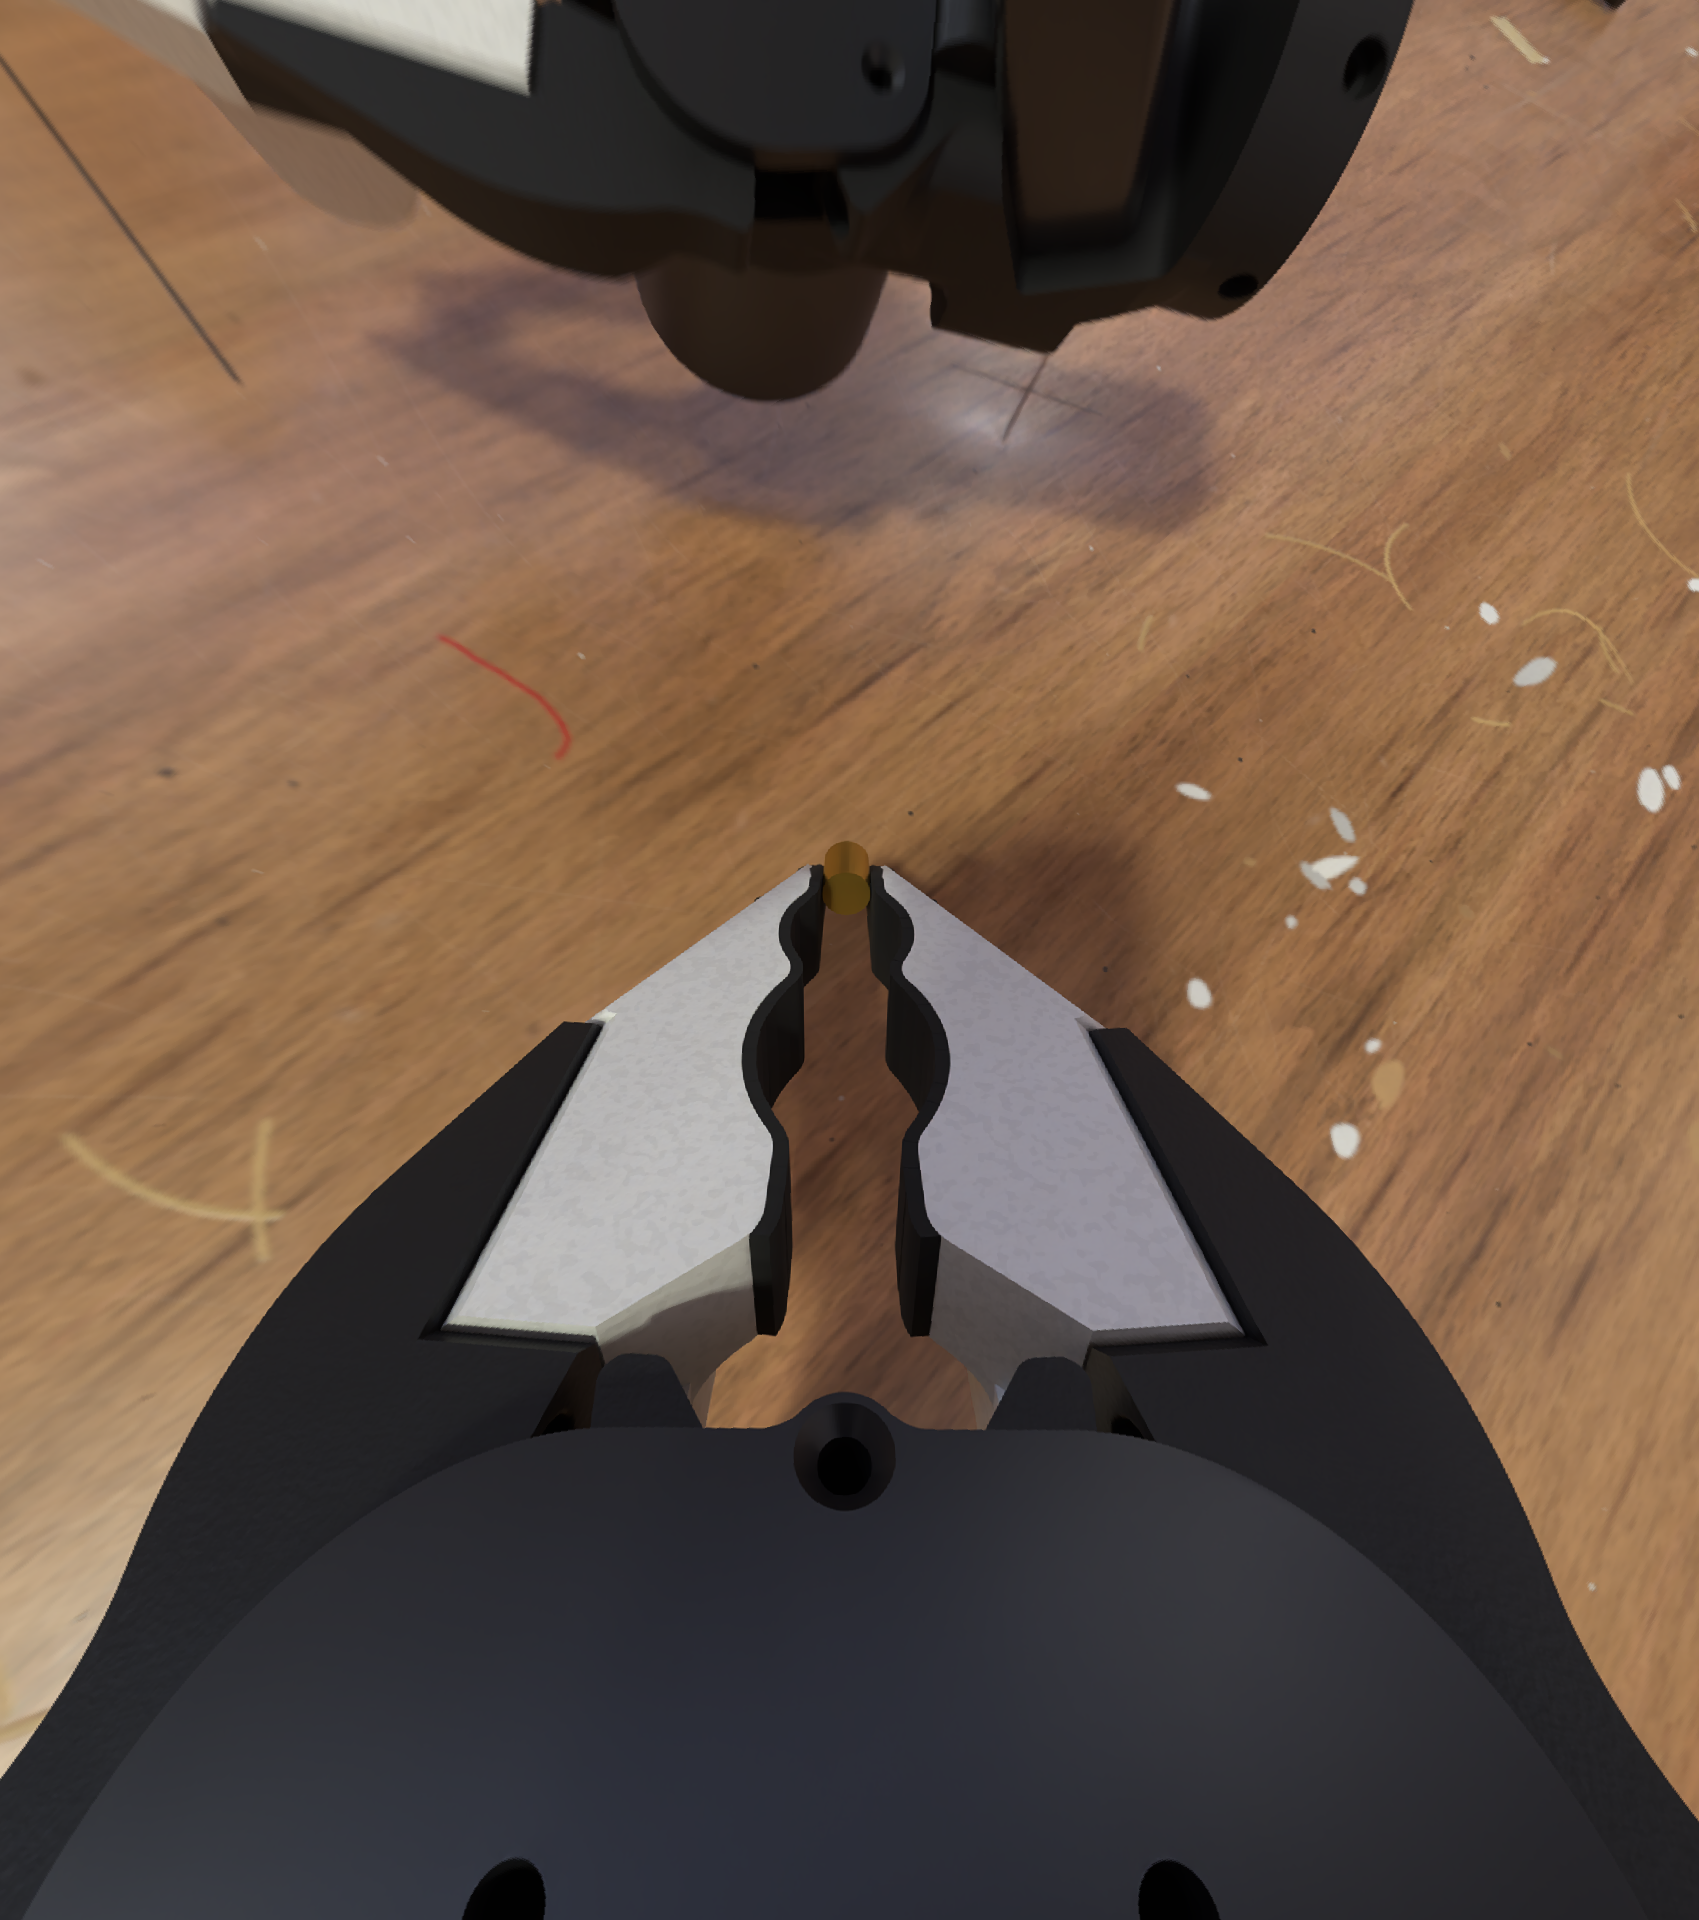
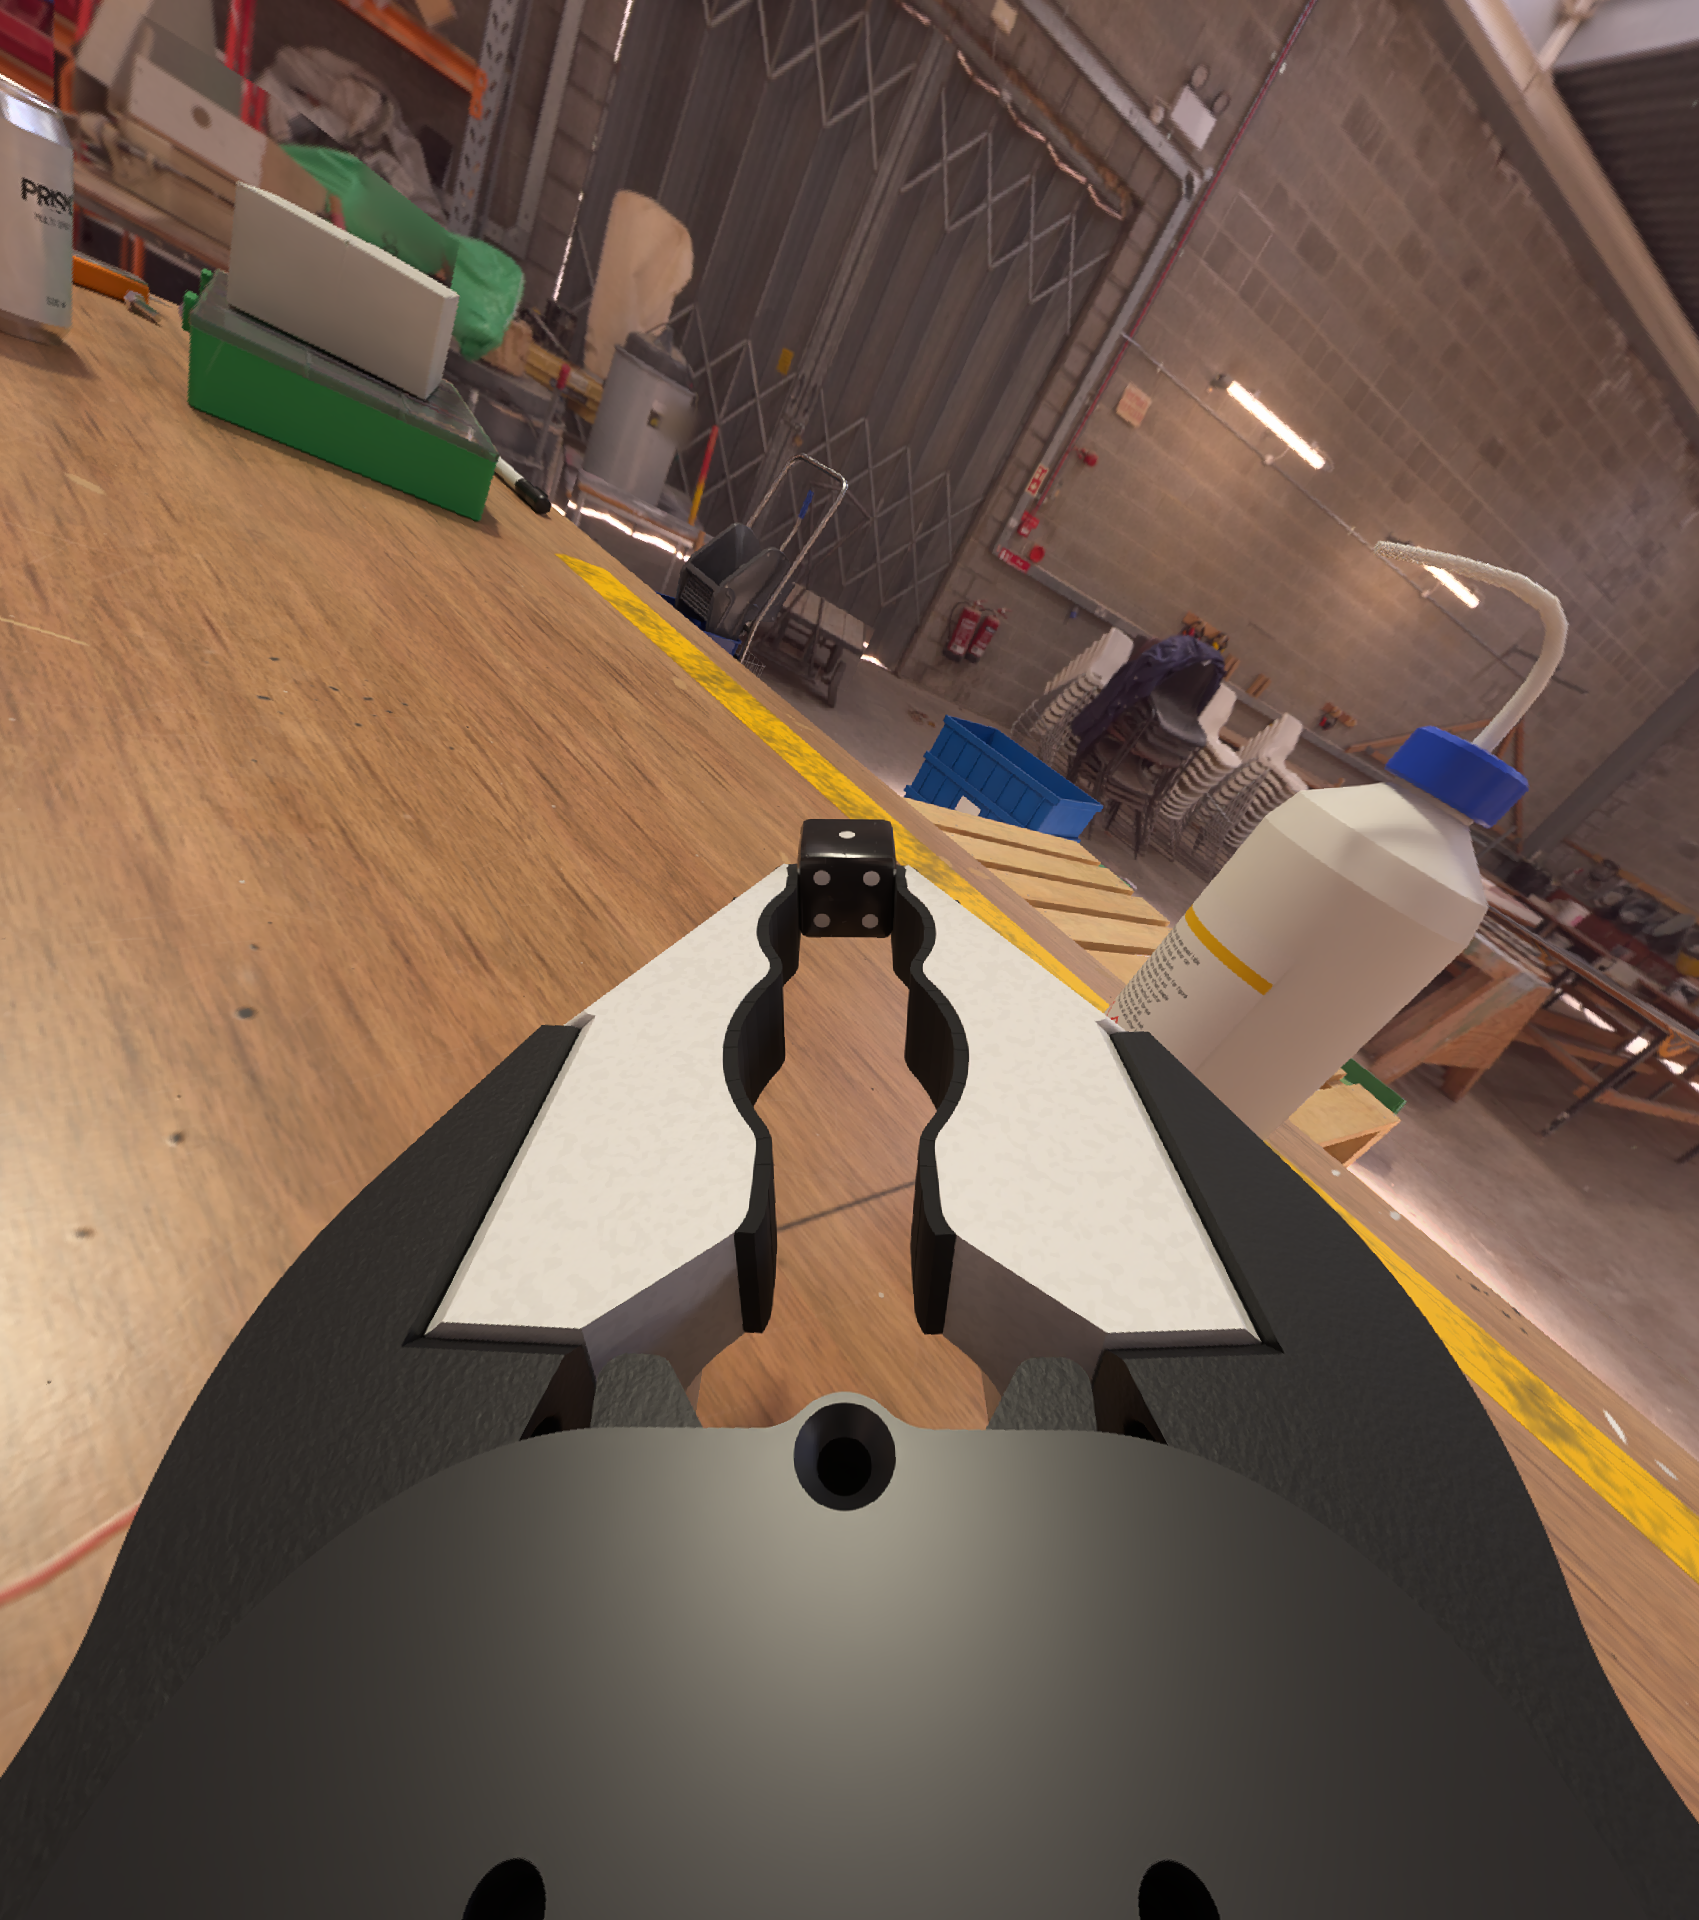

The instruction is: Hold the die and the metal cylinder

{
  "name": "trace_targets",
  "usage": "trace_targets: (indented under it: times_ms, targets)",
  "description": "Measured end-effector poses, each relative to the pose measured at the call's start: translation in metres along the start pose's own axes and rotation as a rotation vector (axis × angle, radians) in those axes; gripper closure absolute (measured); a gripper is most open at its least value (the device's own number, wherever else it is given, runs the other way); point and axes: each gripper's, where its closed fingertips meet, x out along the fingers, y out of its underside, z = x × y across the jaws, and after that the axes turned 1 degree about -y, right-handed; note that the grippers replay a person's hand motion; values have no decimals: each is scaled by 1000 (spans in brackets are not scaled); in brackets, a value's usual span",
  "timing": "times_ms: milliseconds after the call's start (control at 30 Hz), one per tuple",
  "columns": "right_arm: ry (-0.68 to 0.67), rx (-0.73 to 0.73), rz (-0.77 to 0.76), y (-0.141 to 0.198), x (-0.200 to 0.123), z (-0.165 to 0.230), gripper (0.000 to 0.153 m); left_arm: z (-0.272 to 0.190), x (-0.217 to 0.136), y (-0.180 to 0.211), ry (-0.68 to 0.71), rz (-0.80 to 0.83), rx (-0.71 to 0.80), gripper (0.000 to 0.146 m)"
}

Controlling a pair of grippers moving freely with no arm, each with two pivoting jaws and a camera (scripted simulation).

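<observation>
Die point(image 2: 846, 879), black, is pinched at mid-frame by the right gripper point(image 2: 846, 883) jaws; metal cylinder point(image 1: 846, 881) is pinched likewise by the left gripper point(image 1: 846, 885).

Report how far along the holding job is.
Done, by the look of it: the left hand-held gripper pinches the small brass-coloured metal cylinder at its fingertips, above the wooden table. The right hand-held gripper clamps the black die at its tips. Left: only keeping both grips.
</observation>
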Motion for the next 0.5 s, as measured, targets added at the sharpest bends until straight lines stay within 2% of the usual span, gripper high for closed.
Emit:
trace_targets:
  times_ms: [167,300,367,500]
  targets:
    - [6,-6,-9,-2,-1,0,136,27,-34,-24,-113,-30,73,139]
    - [-25,-101,-21,-5,-4,11,136,57,-67,-52,-173,-16,99,139]
    - [-50,-227,-17,-7,-6,22,136,71,-74,-61,-212,27,130,139]
    - [-49,-583,-20,-13,-11,39,136,86,-75,-69,-252,118,172,139]
